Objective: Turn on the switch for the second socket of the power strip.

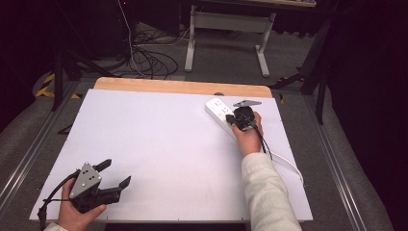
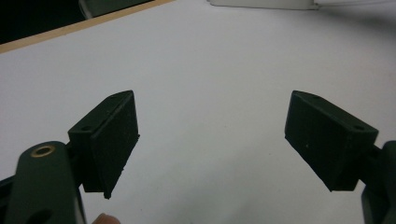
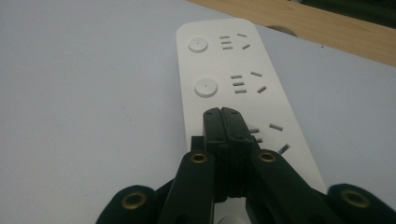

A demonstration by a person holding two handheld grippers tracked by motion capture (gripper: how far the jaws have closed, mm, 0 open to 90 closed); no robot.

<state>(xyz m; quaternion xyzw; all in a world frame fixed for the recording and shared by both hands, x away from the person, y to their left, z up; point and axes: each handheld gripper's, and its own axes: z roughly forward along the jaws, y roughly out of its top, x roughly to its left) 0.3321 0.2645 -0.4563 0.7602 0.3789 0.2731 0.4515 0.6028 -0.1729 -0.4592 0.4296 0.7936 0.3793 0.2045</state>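
Observation:
A white power strip (image 1: 219,111) lies at the far right of the white table, its sockets and round buttons facing up (image 3: 233,84). My right gripper (image 1: 231,118) hovers just over the strip's middle, jaws shut with nothing between them (image 3: 222,114); whether the tips touch the strip I cannot tell. A round button lies partly hidden under the jaws. My left gripper (image 1: 116,174) rests at the near left corner, jaws wide open over bare table (image 2: 212,140).
The strip's white cable (image 1: 288,166) runs back along the right side of the table (image 1: 154,144). A wooden edge (image 1: 183,86) borders the far side. Beyond it, cables (image 1: 149,60) and a desk frame (image 1: 226,33) stand on the floor.

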